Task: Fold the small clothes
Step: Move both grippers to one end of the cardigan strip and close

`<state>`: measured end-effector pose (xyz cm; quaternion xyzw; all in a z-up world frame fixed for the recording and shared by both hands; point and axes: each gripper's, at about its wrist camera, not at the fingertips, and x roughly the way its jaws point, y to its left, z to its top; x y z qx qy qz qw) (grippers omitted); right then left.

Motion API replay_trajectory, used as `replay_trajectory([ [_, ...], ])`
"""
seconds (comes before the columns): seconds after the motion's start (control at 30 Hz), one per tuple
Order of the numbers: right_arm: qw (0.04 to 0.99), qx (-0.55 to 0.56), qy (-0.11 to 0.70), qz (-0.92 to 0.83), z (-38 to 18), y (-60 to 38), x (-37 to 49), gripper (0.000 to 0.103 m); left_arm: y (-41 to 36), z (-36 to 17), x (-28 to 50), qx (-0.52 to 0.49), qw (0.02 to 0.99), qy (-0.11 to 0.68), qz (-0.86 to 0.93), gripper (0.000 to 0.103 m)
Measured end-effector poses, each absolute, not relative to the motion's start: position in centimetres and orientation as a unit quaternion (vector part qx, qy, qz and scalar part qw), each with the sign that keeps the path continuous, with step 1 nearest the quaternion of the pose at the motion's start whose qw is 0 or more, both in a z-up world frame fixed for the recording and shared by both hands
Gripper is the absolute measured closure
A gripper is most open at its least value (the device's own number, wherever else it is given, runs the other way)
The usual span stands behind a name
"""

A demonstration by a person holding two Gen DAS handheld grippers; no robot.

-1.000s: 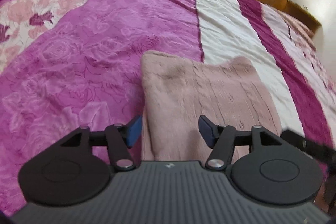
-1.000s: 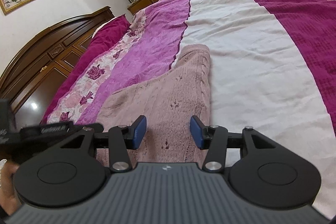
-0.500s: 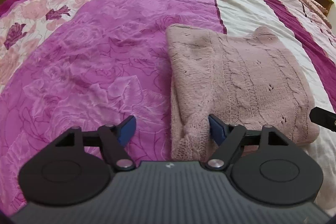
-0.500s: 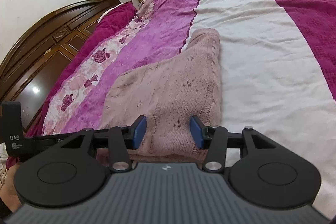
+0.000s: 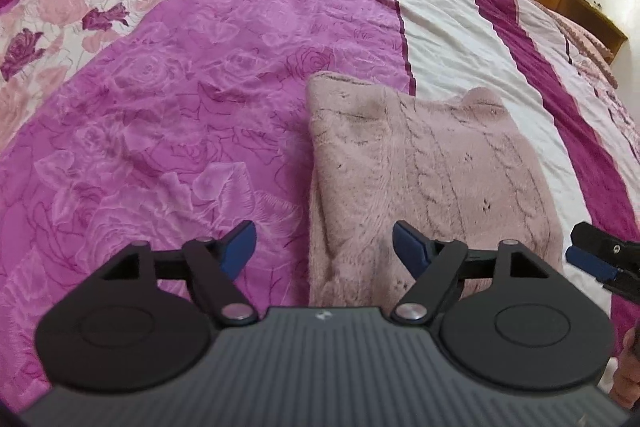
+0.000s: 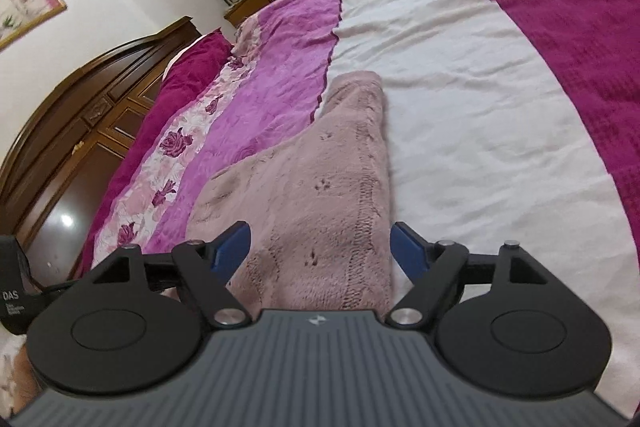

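We hold the left gripper (image 5: 324,247) and right gripper (image 6: 320,247) spread wide, empty, over the pink knitted sweater (image 5: 420,171) lying folded on the bedspread (image 5: 180,87); we should pinch its near corners evenly.

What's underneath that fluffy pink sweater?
The pink sweater lies on the bedspread, straddling its purple panel and white stripe. Whatever might sit between its folded layers is hidden.

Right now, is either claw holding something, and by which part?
Nothing is held. The left claw and the right claw are both open, each near the front edge of the folded pink sweater, which lies on the bed.
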<state>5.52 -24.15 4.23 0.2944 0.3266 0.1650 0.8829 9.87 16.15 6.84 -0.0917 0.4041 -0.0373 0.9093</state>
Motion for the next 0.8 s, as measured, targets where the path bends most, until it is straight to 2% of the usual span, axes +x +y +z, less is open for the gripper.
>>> replay_trajectory([
  [0.5,0.832,0.351,0.388,0.185,1.2,-24.3,10.7,0.019,16.7,4.5,12.4,-0.133,0.893,0.429,-0.03,0.023],
  [0.8,0.842,0.312,0.391,0.202,0.6,-22.8,12.0,0.019,16.5,3.7,13.0,-0.132,0.893,0.428,-0.052,0.023],
])
